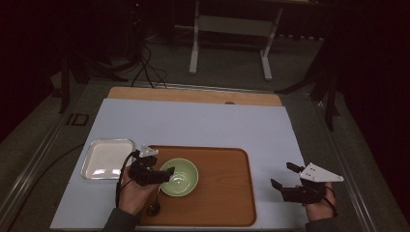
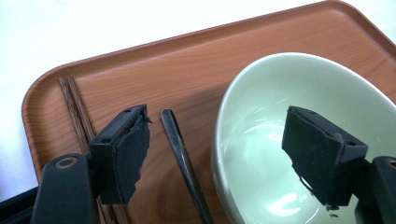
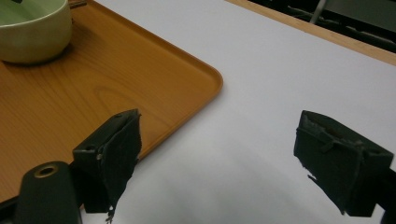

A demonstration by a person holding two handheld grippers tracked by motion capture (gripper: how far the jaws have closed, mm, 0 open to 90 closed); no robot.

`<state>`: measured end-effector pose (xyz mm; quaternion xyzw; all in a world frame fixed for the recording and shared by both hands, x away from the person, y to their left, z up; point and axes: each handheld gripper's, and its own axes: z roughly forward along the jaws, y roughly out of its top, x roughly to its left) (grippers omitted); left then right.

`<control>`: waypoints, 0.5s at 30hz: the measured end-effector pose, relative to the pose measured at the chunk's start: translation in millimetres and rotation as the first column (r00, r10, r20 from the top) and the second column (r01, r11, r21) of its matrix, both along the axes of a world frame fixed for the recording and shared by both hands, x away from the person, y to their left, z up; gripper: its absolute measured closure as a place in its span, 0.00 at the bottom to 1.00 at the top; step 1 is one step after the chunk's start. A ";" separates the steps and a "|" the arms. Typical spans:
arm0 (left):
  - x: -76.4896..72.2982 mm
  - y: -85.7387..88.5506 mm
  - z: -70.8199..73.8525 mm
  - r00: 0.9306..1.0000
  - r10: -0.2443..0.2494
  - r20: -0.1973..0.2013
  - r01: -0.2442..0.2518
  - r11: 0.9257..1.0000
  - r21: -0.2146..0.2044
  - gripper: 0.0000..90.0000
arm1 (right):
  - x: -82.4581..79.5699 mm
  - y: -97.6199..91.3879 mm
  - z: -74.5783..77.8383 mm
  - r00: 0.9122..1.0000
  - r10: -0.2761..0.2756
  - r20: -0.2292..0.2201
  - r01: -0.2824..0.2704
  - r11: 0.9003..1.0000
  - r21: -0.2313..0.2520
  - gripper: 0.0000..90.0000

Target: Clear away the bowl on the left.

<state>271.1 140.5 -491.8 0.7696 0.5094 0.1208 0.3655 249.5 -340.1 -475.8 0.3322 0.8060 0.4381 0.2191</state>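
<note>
Bowl (image 1: 179,177), pale green and empty, sits upright on the left part of a brown wooden tray (image 1: 227,193), which lies on a white sheet covering the table (image 1: 193,123). In the left tool view the bowl (image 2: 299,140) takes up the right side, and the left tool (image 2: 217,154) has its jaws spread wide, holding nothing. One jaw hangs over the inside of the bowl and the other outside it, so the near rim lies between them; whether a pad touches the rim cannot be told. Just outside the bowl, a dark spoon handle (image 2: 184,163) lies on the tray, its long axis running roughly along the line of the jaws. A pair of brown chopsticks (image 2: 77,109) lies farther out, near the tray's edge, on much the same line.

In the high view the left tool (image 1: 153,175) is at the bowl's left rim, with the spoon (image 1: 154,205) below it. A white square dish (image 1: 107,158) rests on the sheet just left of the tray.

The right tool (image 1: 285,181) hovers well apart from the bowl, past the tray's right edge. Its own view shows the right tool (image 3: 217,158) wide open and empty over the white sheet, with the bowl (image 3: 32,30) far off. The left hand is clearly nearer, and the bowl's rim is likely what it would close on.
</note>
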 end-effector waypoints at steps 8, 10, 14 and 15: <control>-1.7 -1.1 3.5 1.000 -0.018 0.011 0.019 1.000 -0.006 0.28 | 0.3 0.7 0.1 1.000 0.001 0.003 -0.001 1.000 -0.001 0.16; -1.7 -0.4 4.2 1.000 -0.014 0.010 0.014 1.000 -0.011 0.28 | 0.0 0.3 0.2 1.000 0.001 0.002 -0.001 1.000 -0.001 0.16; -1.6 1.3 6.2 1.000 -0.011 0.018 0.012 1.000 -0.019 0.29 | -0.2 -0.6 -0.1 1.000 -0.002 0.002 0.002 1.000 0.002 0.16; -1.6 1.8 6.7 1.000 -0.010 0.022 0.011 1.000 -0.023 0.30 | -0.3 -0.9 -0.1 1.000 -0.001 0.002 0.001 1.000 0.001 0.16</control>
